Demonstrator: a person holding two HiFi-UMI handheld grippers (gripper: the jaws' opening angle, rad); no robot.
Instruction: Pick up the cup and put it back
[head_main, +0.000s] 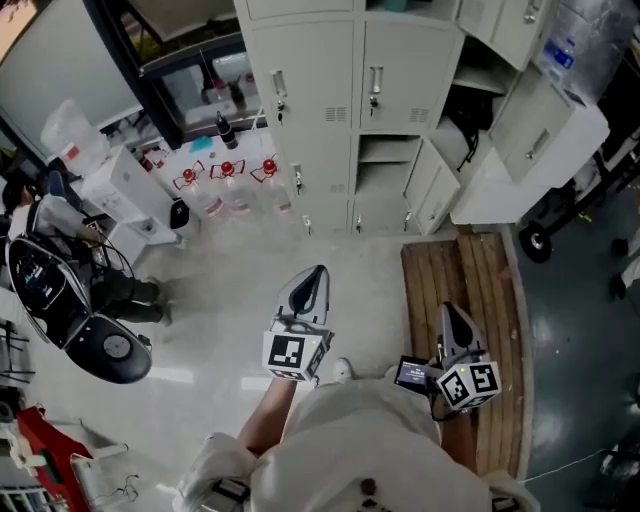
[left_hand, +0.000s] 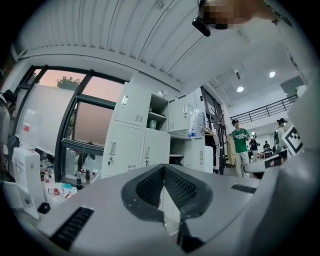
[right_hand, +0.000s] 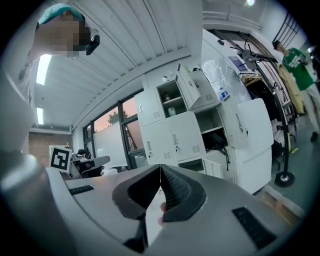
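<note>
Both grippers point level toward a bank of pale lockers (head_main: 330, 110), and neither holds anything. My left gripper (head_main: 318, 268) is shut, its jaws meeting at the tip (left_hand: 163, 166). My right gripper (head_main: 447, 306) is beside it over the wooden pallet, and its jaws (right_hand: 160, 165) are also closed together. In the left gripper view a small pale green cup (left_hand: 152, 123) stands on the shelf of an open upper locker compartment, far ahead of the jaws. The head view does not show the cup.
A wooden pallet (head_main: 465, 300) lies on the floor at right, before open locker doors (head_main: 540, 130). Bottles with red caps (head_main: 228, 170) stand by the lockers' left end. A black scooter (head_main: 60, 310) and clutter fill the left side. A person in a green shirt (left_hand: 240, 145) stands further off.
</note>
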